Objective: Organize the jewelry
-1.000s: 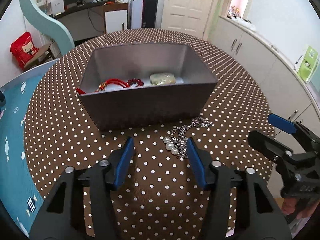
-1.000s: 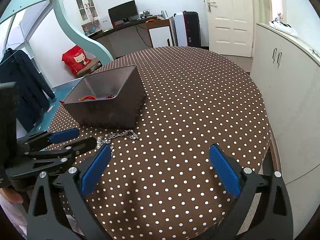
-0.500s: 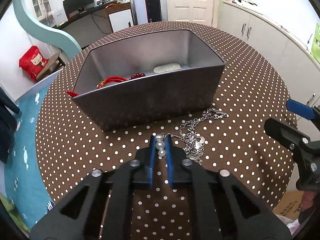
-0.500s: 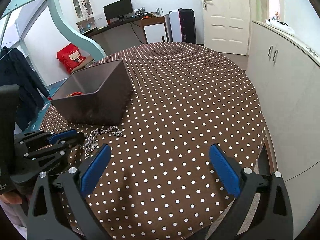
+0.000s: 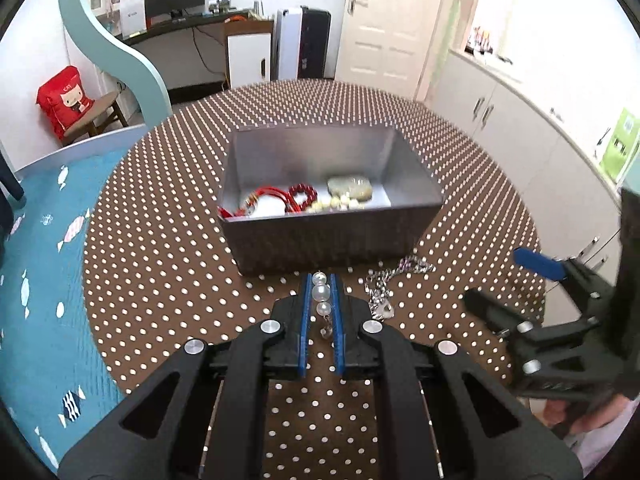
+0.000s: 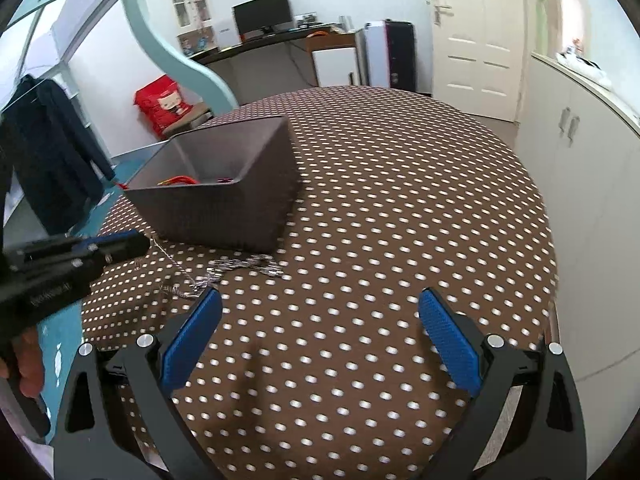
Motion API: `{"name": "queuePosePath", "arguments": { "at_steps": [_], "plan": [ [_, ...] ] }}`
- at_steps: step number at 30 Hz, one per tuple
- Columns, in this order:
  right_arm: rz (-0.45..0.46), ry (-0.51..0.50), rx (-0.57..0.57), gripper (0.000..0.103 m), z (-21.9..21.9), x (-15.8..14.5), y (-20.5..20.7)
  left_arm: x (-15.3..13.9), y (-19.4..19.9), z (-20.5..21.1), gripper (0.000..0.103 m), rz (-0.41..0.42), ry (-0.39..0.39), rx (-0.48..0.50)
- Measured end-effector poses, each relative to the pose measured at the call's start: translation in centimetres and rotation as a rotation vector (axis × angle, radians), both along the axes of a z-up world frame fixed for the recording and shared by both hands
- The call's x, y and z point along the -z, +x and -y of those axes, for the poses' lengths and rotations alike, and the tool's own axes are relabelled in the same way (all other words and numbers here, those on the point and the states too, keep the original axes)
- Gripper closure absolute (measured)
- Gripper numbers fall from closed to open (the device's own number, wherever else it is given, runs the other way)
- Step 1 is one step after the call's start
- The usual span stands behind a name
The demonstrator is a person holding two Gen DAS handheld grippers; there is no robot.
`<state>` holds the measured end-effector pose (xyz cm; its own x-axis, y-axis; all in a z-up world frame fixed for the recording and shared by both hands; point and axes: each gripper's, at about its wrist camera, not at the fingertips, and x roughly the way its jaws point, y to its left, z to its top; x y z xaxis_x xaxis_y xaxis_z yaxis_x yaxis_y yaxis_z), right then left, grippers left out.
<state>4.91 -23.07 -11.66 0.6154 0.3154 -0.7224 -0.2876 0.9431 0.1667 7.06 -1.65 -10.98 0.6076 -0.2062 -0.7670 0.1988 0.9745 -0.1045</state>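
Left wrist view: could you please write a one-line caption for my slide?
Left gripper shut on pearl necklace, its chain trailing on the dotted tablecloth before the jewelry box.

Glossy pearls [image 5: 321, 292], metal chain [image 5: 394, 276], matt box [image 5: 332, 236].

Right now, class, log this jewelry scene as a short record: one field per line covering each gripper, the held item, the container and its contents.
left gripper: shut on the pearl end of the necklace
pearl-and-chain necklace: pearls pinched between the fingers, silver chain trailing to the tablecloth
right gripper: open, holding nothing, over the tablecloth
grey box: open-topped, on the polka-dot tablecloth
box contents: red bead bracelet, red cord piece, pale beads, pale green stone piece
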Motion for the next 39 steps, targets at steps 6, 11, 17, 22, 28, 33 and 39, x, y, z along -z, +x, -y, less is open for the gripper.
{"name": "queuePosePath", "arguments": {
  "at_steps": [6, 11, 17, 22, 28, 33, 39],
  "plan": [
    [0.040, -0.039, -0.040, 0.008, -2.5, -0.2, 0.6, -1.5, -0.9, -1.9, 0.094, 0.040, -0.052, -0.014],
    [0.008, -0.053, -0.038, 0.026, -3.7, 0.6, 1.8, -2.2, -1.6, -4.0, 0.094, 0.065, -0.090, -0.039],
    [0.010, -0.058, -0.122, 0.050, -6.1, 0.2, 1.2, -1.6, -1.5, -6.1, 0.094, 0.054, -0.121, -0.058],
    [-0.027, -0.112, -0.157, 0.068, -8.3, 1.1, 1.3, -0.7, -1.3, -7.2, 0.094, 0.032, -0.146, -0.047],
    [-0.035, -0.206, -0.159, 0.075, -9.9, 2.6, 1.4, 0.1, -1.2, -7.8, 0.094, 0.030, -0.145, -0.045],
    [-0.026, -0.232, -0.152, 0.081, -10.1, 2.7, 1.4, 0.7, -1.0, -7.9, 0.094, 0.022, -0.165, -0.017],
    [-0.015, -0.232, -0.141, 0.091, -10.0, 2.2, 1.1, 0.8, -1.0, -7.7, 0.094, 0.021, -0.183, 0.006]
  ]
}}
